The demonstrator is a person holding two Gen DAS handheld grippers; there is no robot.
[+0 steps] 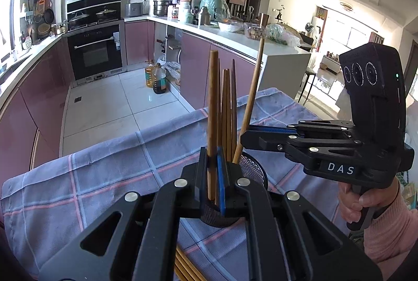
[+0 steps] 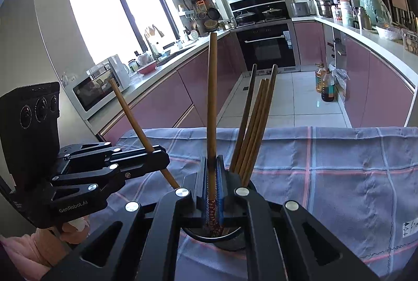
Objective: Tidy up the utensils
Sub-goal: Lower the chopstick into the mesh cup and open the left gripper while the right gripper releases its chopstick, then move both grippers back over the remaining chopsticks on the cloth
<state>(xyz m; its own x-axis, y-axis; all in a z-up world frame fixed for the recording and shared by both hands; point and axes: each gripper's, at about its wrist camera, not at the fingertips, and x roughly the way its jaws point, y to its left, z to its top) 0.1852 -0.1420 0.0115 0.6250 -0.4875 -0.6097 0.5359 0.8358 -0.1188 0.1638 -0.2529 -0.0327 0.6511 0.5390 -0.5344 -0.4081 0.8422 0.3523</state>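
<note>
A black mesh cup (image 1: 252, 171) stands on the checked cloth with several brown chopsticks (image 1: 228, 111) upright in it. My left gripper (image 1: 213, 166) is shut on one chopstick (image 1: 213, 98), held upright right over the cup's near rim. My right gripper (image 1: 247, 138) comes in from the right, shut on a leaning chopstick (image 1: 254, 82). In the right wrist view, the right gripper (image 2: 213, 171) clamps that chopstick (image 2: 212, 98), whose patterned lower end reaches into the cup (image 2: 235, 239). The left gripper (image 2: 162, 158) holds its slanted chopstick (image 2: 130, 113) just left of the cup.
The blue checked cloth (image 1: 104, 176) covers the table, whose far edge drops to the tiled kitchen floor (image 1: 109, 103). More loose chopsticks (image 1: 183, 265) lie on the cloth under the left gripper. A hand in a pink sleeve (image 1: 381, 223) grips the right handle.
</note>
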